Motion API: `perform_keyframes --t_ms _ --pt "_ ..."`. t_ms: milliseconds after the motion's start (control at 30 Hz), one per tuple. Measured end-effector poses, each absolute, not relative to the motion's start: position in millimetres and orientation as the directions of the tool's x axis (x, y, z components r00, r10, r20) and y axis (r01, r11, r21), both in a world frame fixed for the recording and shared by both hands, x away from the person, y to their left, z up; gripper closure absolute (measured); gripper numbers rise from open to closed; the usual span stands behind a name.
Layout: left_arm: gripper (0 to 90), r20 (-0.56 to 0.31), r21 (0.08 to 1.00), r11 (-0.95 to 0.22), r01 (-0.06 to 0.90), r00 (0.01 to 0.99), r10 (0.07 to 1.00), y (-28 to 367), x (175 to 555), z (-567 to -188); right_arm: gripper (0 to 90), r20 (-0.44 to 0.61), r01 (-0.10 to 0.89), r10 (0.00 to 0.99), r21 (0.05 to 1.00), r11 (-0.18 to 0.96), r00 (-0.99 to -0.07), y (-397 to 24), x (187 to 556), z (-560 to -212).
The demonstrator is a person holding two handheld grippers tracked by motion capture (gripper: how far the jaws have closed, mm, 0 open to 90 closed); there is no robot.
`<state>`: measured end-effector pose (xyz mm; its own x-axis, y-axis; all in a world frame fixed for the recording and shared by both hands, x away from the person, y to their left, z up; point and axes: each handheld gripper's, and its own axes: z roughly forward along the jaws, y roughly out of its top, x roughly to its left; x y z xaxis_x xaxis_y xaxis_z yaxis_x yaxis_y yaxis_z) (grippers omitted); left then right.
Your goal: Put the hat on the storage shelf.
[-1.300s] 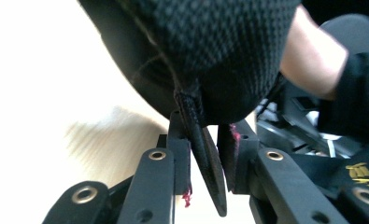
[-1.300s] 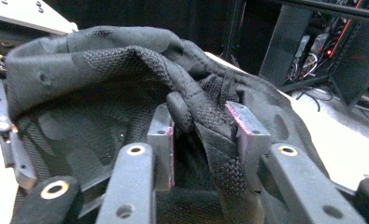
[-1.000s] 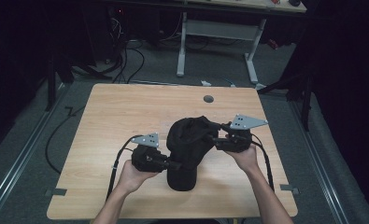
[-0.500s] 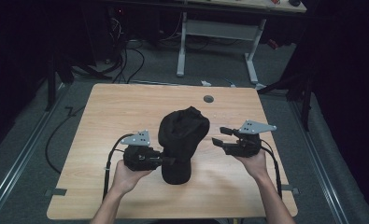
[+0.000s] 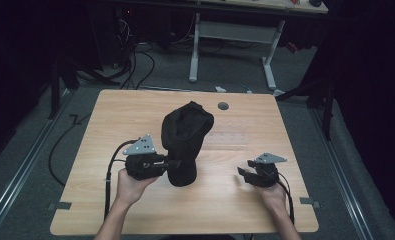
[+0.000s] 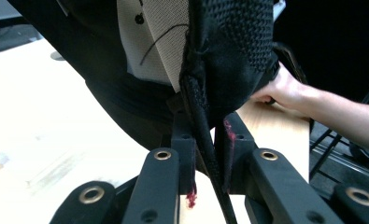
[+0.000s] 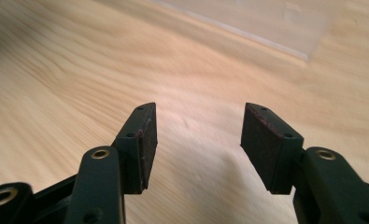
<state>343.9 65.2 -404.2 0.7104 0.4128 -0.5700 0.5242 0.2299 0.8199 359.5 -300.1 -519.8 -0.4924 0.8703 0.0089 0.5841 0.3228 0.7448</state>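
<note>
Two grippers are over a light wooden table (image 5: pixel 135 115), one in each of a person's hands. In the high view the left gripper (image 5: pixel 172 163) sits a little left of the middle of the frame. Its jaws are squeezed tight on a black cloth thing (image 5: pixel 185 140), pinching it near the bottom. The black cloth thing stands tall in the middle of the table, and its top end leans toward the upper part of the frame. Its bottom end looks like it rests on the wood.

In the left gripper view the jaws rise from the bottom of the frame and press together on a fold of the black cloth thing (image 6: pixel 229 56). A pale mesh patch (image 6: pixel 159 42) shows on the cloth at the top of that frame. The person's other hand (image 6: pixel 278 88) shows at the right.

In the high view the right gripper (image 5: pixel 245 176) is at the lower right of the frame, well apart from the cloth. Its jaws have just been closing a little, but they stand apart with nothing between them. In the right gripper view the right gripper (image 7: pixel 198 140) has only bare wood past its two dark pads (image 7: pixel 147 140).

A small round grey hole (image 5: pixel 223 106) sits near the far edge of the table, above the cloth in the frame.
</note>
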Motion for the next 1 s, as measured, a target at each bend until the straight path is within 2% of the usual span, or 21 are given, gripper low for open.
perform_keyframes --t_ms 167,400,1000 --pt "79.0 -0.554 0.832 0.249 0.496 0.709 0.437 68.3 347.3 -400.2 46.7 -0.029 0.588 0.879 0.732 0.343 -0.476 -299.9 357.4 -530.3" --pt "79.0 -0.528 0.849 0.276 0.45 0.705 0.475 74.3 353.1 -392.2 39.7 -0.017 0.609 0.895 0.727 0.318 -0.447 -300.7 358.6 -530.4" --pt "79.0 -0.429 0.903 0.259 0.342 0.696 0.576 68.6 390.9 -373.3 38.3 -0.021 0.611 0.897 0.725 0.318 -0.442 -300.7 358.4 -530.4"
